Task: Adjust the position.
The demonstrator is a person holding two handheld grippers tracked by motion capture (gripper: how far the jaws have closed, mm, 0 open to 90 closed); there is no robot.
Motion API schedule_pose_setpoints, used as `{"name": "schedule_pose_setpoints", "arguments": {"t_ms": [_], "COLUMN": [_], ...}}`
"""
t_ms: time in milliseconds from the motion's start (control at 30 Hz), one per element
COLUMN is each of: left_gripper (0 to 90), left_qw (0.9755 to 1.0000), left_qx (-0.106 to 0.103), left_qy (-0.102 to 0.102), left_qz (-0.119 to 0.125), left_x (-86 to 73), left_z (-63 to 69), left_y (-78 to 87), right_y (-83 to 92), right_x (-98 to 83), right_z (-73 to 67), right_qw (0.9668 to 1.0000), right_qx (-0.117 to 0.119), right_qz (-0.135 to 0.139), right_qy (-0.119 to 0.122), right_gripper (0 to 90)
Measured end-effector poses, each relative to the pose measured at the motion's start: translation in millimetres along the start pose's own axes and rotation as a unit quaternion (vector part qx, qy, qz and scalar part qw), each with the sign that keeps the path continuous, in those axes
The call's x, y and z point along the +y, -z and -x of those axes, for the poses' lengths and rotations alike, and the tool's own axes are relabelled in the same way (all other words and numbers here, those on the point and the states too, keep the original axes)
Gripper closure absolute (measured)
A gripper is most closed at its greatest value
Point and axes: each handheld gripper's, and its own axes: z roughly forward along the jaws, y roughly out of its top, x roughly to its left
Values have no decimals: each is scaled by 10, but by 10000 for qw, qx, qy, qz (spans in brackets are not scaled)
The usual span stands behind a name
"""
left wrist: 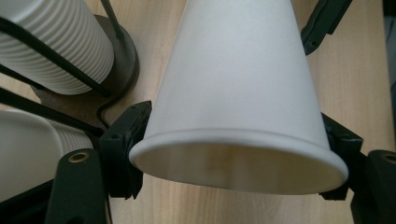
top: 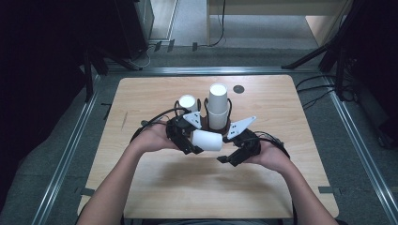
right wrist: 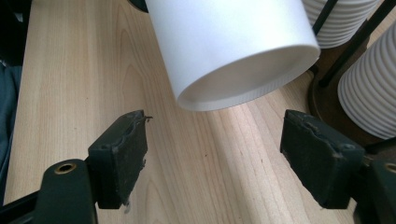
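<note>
Between my left gripper (left wrist: 236, 154) pads sits a smooth white paper cup (left wrist: 238, 102), tapered, rolled rim, lying sideways above the pale wood-grain table (top: 155, 183); pads pinch it just behind the rim; my right gripper (right wrist: 233, 158) stands spread, nothing between, cup base just ahead; ribbed cup stacks (top: 218, 105) in black wire holder (top: 204, 110) nearby; no print legible.

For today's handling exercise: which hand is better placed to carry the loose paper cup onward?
Left. The left tongs grip the paper cup at its rim, pads on both sides. The right tongs stand open, clear of the cup's base.
</note>
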Motion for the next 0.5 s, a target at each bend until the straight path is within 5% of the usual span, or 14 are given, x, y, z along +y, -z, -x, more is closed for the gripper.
{"name": "schedule_pose_setpoints", "arguments": {"t_ms": [233, 500], "left_gripper": [263, 261], "left_qw": [9991, 9960], "left_qx": [28, -94], "left_qy": [-121, 1], "left_qz": [-412, -891], "left_x": [84, 99], "left_z": [3, -13], "left_y": [-108, -285], "right_y": [-19, -59], "right_x": [-24, -33], "right_z": [-16, -40], "right_qw": [9999, 9999], "right_qx": [-109, -123], "right_qz": [-35, -104], "right_qy": [10, 32], "right_gripper": [235, 235]}}
